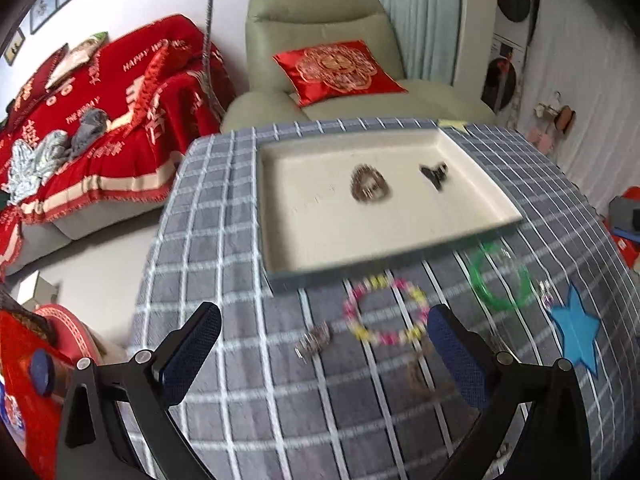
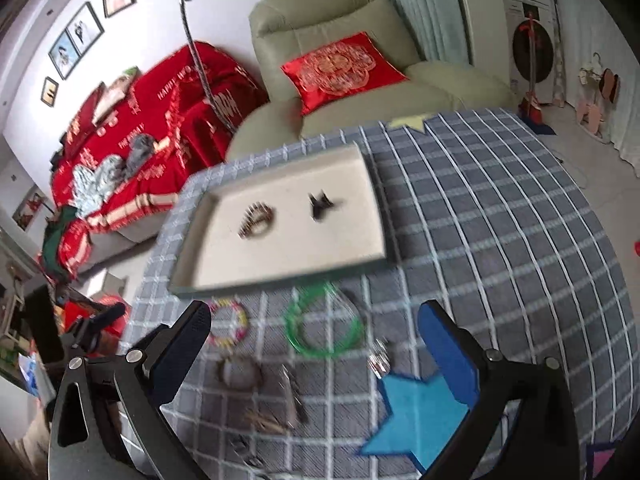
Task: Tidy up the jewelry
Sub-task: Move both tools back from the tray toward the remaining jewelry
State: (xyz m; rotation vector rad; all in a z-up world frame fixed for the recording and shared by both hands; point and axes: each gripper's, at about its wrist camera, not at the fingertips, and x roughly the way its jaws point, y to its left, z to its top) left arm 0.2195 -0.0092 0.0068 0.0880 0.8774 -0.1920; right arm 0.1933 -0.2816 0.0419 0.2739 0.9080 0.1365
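A cream tray (image 1: 296, 248) (image 2: 200, 256) lies on the grey checked tablecloth and holds a brown hair clip (image 1: 369, 184) (image 2: 257, 220) and a small black clip (image 1: 435, 173) (image 2: 320, 205). In front of it lie a pink-and-yellow bead bracelet (image 1: 386, 311) (image 2: 227, 327), a green bangle (image 1: 500, 280) (image 2: 325, 324), a silver clip (image 1: 314, 342) and brown pieces (image 2: 240, 374). My left gripper (image 1: 324, 354) is open above the cloth near the bead bracelet, nothing between its fingers. My right gripper (image 2: 314, 356) is open above the green bangle, holding nothing.
A blue star patch (image 1: 578, 330) (image 2: 416, 412) and a clear sparkly piece (image 2: 379, 358) lie on the cloth. Behind the table stand a green armchair (image 1: 320, 20) with a red cushion and a sofa under a red blanket (image 1: 100, 120). The table edge drops off at the left.
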